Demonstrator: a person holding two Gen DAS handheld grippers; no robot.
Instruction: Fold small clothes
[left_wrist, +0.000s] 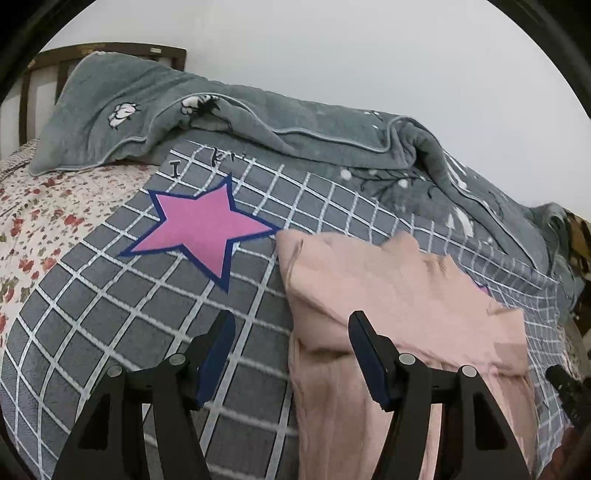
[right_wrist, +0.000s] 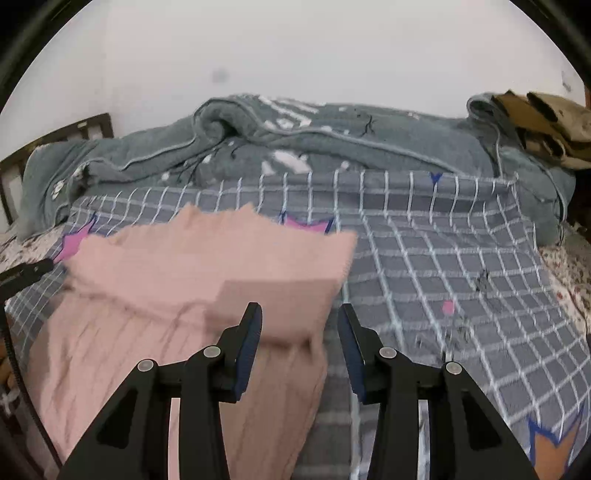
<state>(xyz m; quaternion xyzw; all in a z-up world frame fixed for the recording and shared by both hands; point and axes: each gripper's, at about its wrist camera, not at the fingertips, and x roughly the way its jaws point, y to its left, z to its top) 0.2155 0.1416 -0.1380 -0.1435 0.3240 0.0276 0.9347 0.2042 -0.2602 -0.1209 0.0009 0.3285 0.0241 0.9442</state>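
Pink garment (left_wrist: 399, 306) lies partly folded on the checked bed cover (left_wrist: 122, 317). Left hand-held gripper (left_wrist: 291, 354) and right hand-held gripper (right_wrist: 300, 345) hover spread, empty. Risk: the loose upper flap may slide open. Clear cover flanks both sides; bunched grey blanket (right_wrist: 332, 147) borders behind.

Wall: I see a plain white wall (left_wrist: 332, 48) behind the bed | Bed: dark wooden headboard (left_wrist: 48, 70) on my left, floral sheet (left_wrist: 48, 206) under a grey checked cover (right_wrist: 443, 251) with pink stars | Bedding: rumpled grey quilt (right_wrist: 332, 147) along the wall | Far right: brown patterned cloth (right_wrist: 546, 122) heaped on the quilt | Light: even, soft.
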